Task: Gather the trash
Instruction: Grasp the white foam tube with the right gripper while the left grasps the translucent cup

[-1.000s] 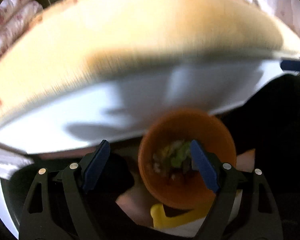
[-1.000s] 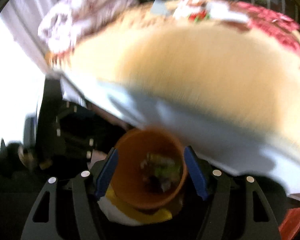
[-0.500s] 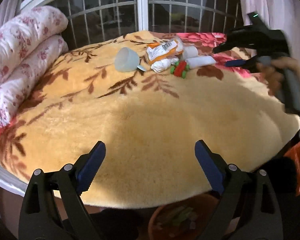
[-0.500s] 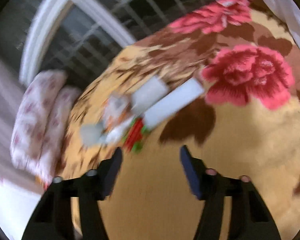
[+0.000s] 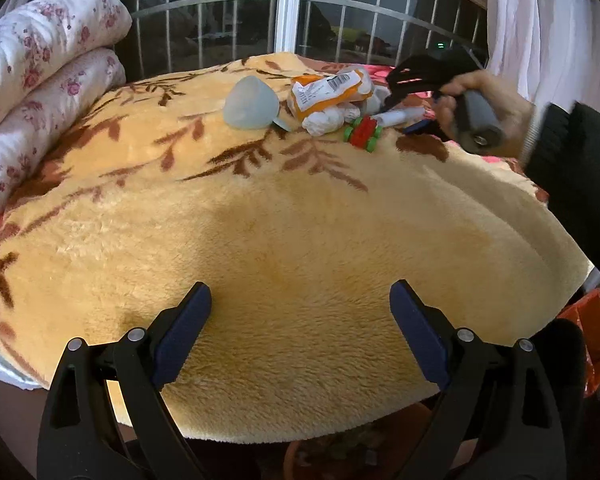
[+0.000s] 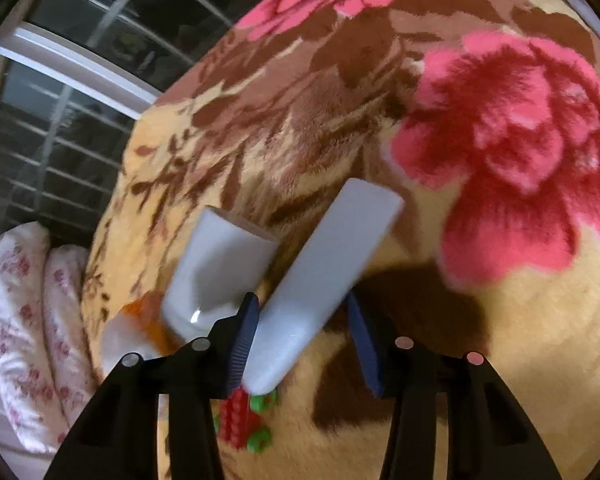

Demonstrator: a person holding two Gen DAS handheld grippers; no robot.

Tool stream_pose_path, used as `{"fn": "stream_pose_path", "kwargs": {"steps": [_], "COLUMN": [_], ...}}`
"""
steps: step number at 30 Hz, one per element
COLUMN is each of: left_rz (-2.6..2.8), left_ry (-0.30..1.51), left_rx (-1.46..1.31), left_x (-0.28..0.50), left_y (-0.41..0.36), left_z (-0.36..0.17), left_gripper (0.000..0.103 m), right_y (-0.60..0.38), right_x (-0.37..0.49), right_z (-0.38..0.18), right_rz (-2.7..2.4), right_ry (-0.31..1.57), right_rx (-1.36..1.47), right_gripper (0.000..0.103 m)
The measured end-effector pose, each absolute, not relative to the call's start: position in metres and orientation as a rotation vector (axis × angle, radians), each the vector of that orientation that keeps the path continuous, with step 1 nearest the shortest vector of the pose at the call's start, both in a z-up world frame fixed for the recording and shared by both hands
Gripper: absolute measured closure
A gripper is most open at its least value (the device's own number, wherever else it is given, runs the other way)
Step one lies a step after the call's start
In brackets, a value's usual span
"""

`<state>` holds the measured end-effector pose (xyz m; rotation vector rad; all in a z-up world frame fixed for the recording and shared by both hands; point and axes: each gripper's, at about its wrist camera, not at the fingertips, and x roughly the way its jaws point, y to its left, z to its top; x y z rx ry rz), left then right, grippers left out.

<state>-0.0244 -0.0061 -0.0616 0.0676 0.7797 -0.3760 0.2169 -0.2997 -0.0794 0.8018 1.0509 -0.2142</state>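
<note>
Right wrist view: right gripper (image 6: 300, 336) jaws spread around a blurred white tube (image 6: 320, 280), not clamped; left gripper (image 5: 300, 332) released above the blanket (image 5: 284, 240).

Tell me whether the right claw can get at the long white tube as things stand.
Probably yes. The right claw is open and already straddles the tube, nothing lying between them; the second white tube and red toy sit close beside.
</note>
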Motion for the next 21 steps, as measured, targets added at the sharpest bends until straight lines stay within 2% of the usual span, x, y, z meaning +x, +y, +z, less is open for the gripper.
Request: {"fn": "stream_pose_path", "kwargs": {"steps": [2, 4, 9, 14, 21], "left_rz": [-0.377, -0.374, -0.361, -0.330, -0.267], "left_ry": [0.777, 0.776, 0.789, 0.800, 0.793], "left_rx": [0.072, 0.076, 0.073, 0.057, 0.009], "left_x": [-0.025, -0.025, -0.014, 0.028, 0.132], "left_y": [-0.006, -0.007, -0.006, -0.009, -0.023], "left_z": [-0.063, -0.063, -0.059, -0.048, -0.029], "left_gripper": [0.015, 0.015, 0.015, 0.015, 0.015], "right_y": [-0.293, -0.287, -0.288, -0.292, -0.285], "right_x": [0.225, 0.230, 0.192, 0.119, 0.030], "right_z": [-0.077, -0.074, -0.059, -0.041, -0.034], "right_rz": [-0.240, -0.264, -0.157, -0.010, 0.094], "right_ry": [1.049, 1.047, 0.988, 0.902, 0.803], "right_rx": [0.736, 0.666, 0.647, 0.625, 0.538], "right_gripper": [0.056, 0.068, 0.085, 0.086, 0.086]}}
